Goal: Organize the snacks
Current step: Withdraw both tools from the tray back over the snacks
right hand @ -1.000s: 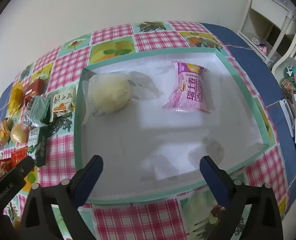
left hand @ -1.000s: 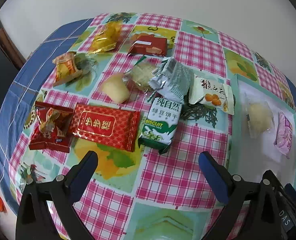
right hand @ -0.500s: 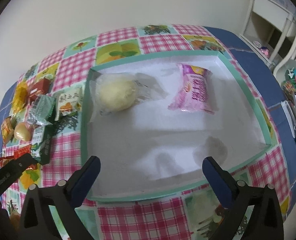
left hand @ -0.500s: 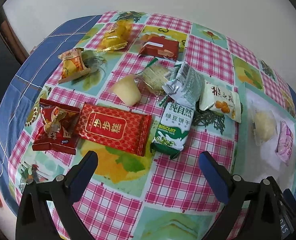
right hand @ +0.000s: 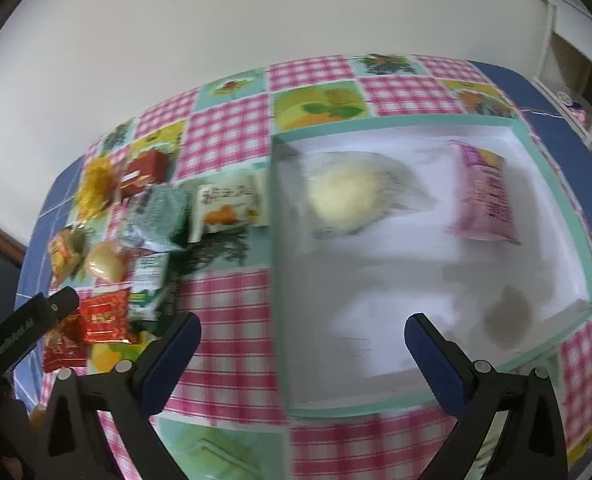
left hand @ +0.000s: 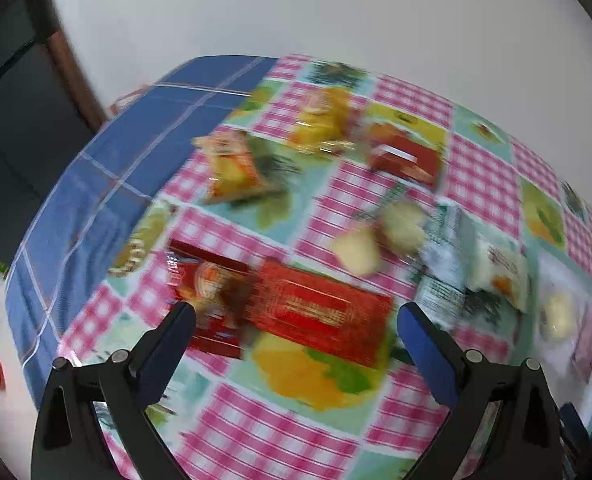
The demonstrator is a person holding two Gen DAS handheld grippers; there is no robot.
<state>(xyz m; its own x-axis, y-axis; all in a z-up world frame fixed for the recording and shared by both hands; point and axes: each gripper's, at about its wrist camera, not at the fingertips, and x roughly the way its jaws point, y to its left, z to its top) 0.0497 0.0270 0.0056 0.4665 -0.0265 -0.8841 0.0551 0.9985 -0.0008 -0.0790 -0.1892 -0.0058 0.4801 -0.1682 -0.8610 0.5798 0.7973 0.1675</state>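
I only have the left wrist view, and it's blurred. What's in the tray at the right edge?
Observer: Two snacks, a pale bun and a pink packet, both toward the far side of the tray.
Operator: Is the right gripper holding anything?
Observer: No. The right gripper is open and empty, above the tray's near left corner.
Operator: Any room in the tray?
Observer: Yes, its near half is bare.

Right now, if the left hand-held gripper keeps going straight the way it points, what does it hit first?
Probably the large red packet, which lies flat on the tablecloth right between the open fingers of the left hand-held gripper. The frame is blurred, so depth is uncertain.
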